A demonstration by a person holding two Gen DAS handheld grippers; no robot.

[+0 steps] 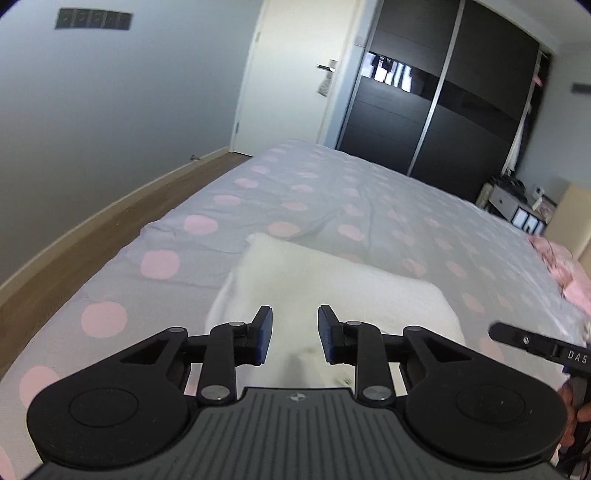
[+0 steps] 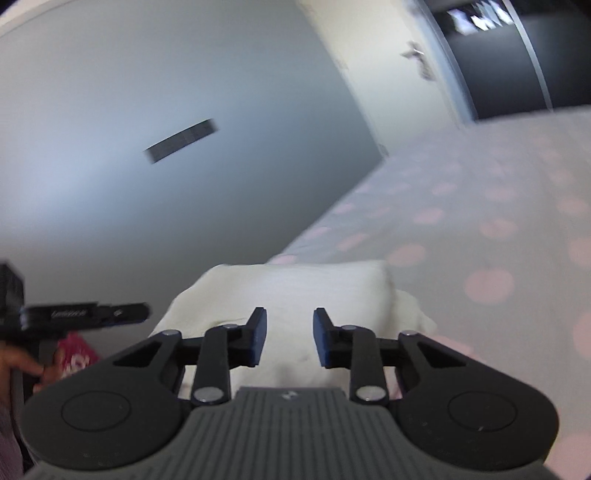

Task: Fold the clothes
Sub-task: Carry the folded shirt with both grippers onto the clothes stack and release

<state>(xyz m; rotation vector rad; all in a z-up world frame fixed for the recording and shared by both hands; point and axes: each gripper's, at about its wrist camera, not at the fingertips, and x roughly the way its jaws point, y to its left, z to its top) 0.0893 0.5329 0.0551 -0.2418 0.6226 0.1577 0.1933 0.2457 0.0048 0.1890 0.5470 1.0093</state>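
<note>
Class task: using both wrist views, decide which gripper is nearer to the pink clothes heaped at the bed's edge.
Right. The right gripper pokes in beside the pink clothes; the left gripper hovers over the white garment, farther away.

One bed [image 1: 258, 192] with a grey cover dotted in pink. One folded white garment [image 1: 332, 280] lying on it. One heap of pink fabric [image 1: 557, 266] at the bed's far right edge. Two handheld grippers: the left gripper [image 1: 294, 334] and the right gripper [image 2: 289, 338], each with two black fingers tipped with blue pads, four fingers in all. One cream door [image 1: 291, 74] with one handle. One dark wardrobe [image 1: 443, 96] with two sliding panels. One dark rectangular plate [image 1: 93, 19] on the grey wall. One small white unit [image 1: 513, 206] in the far corner
</note>
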